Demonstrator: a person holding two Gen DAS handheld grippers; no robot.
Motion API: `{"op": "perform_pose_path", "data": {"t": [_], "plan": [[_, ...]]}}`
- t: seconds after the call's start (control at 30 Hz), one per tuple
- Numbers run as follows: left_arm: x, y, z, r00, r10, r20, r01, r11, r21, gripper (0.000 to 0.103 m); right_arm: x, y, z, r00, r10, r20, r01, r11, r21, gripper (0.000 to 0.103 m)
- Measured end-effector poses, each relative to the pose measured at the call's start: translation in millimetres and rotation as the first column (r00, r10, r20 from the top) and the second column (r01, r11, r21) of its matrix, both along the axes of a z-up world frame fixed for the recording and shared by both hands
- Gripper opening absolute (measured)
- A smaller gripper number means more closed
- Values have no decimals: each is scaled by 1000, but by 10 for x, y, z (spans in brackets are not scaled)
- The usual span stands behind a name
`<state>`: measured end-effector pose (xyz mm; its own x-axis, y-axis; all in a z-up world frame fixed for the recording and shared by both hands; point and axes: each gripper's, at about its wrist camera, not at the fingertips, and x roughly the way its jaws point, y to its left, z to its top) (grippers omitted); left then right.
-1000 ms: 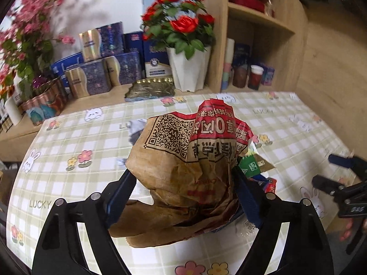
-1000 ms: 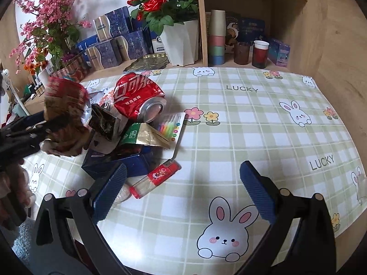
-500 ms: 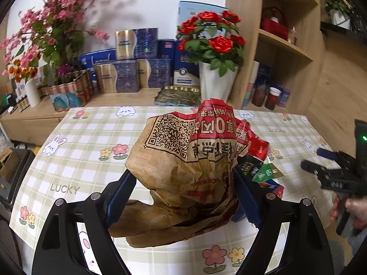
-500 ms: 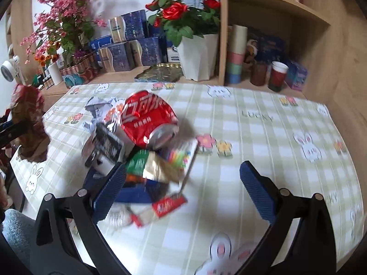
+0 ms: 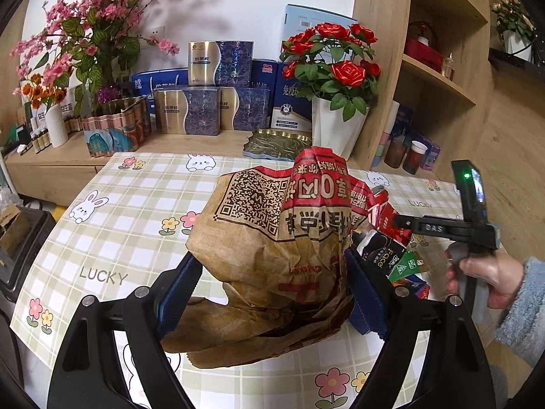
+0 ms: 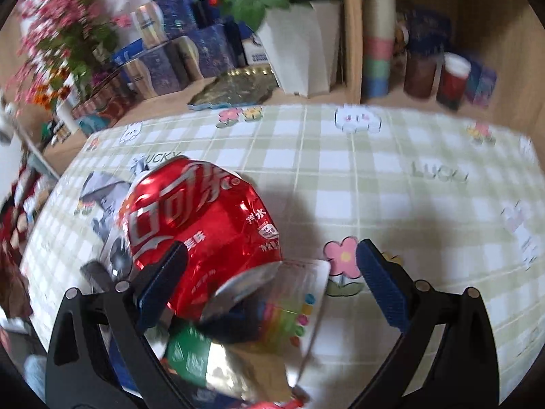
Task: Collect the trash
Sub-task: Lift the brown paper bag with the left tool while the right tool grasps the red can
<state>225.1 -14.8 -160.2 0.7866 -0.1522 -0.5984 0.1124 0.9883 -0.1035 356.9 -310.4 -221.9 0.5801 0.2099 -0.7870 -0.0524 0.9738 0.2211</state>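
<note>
Between the wide-set jaws of our left gripper (image 5: 272, 293) sits a crumpled brown paper takeaway bag (image 5: 272, 248), pads pressed on its sides, lifted over the checked tablecloth (image 5: 136, 211). Paper this soft could slump out if we tilt. Our right gripper (image 6: 269, 286) gapes empty, its left finger beside a crushed red cola can (image 6: 201, 225). Below it, slippery foil wrappers (image 6: 218, 364) could slide off when we close.

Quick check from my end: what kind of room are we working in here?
Most likely a home living or dining room: a table with a rabbit-print checked tablecloth, potted red roses on a wooden sideboard stacked with gift boxes, and open wooden shelving.
</note>
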Motion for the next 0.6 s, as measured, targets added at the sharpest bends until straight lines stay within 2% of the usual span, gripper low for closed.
{"op": "perform_pose_path", "data": {"t": [0.03,0.1,0.37,0.43,0.6], "plan": [[3,5,-1,1000,-1,0,1,1000,-1,82,19,-1,-24,1000,-14,-15,14,1000,25,96],[1,2,-5,1000,-4,0,4,1000,-2,82,62,-3,-75,998,-21,-57,26,995,98,88],[-26,-27,-45,1000,-22,-11,22,1000,-17,82,98,-57,-157,982,-71,-177,119,954,274,79],[-31,-28,-51,1000,-24,-13,23,999,-22,82,94,-58,-148,980,-70,-188,125,946,300,72],[-65,-30,-54,999,-30,-13,29,999,-27,82,31,-77,-89,976,-88,-201,155,924,349,47]]}}
